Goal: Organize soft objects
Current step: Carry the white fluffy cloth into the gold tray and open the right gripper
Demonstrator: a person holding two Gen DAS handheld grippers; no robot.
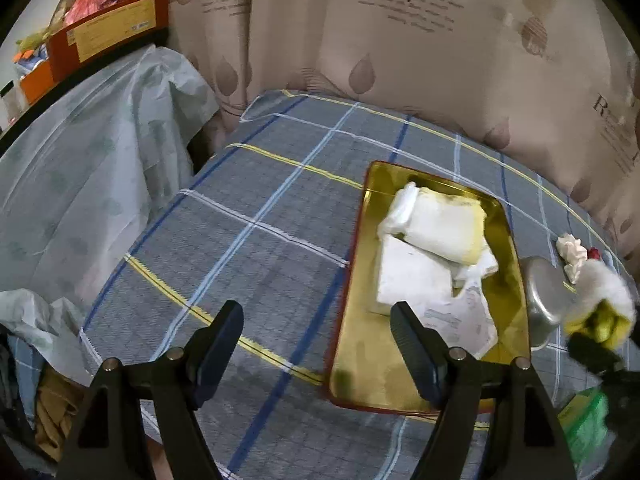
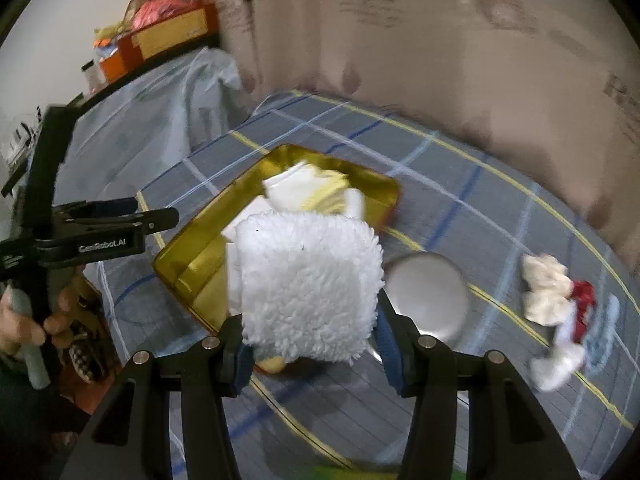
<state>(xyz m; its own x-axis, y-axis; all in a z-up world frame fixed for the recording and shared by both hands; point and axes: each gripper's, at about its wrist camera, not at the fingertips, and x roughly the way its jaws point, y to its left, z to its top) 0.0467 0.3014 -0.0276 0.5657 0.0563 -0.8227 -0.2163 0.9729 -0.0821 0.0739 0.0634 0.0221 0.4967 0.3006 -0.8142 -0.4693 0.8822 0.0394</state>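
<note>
My right gripper (image 2: 312,344) is shut on a fluffy white pad (image 2: 308,284) with a yellow underside and holds it above the near end of a gold tray (image 2: 192,272). In the left wrist view the same pad (image 1: 604,292) shows at the right edge, beside the tray (image 1: 372,376). Folded white cloths (image 1: 440,232) lie in the tray, with a printed paper sheet (image 1: 464,320) next to them. My left gripper (image 1: 316,332) stands open over the plaid cover, left of the tray, with nothing between its fingers.
A round metal lid (image 2: 428,296) lies right of the tray. Beyond it sits a crumpled cream, red and white cloth bundle (image 2: 552,296). A curtain (image 1: 400,40) backs the plaid surface (image 1: 240,220). A plastic-covered shelf with boxes (image 1: 108,32) stands at the left.
</note>
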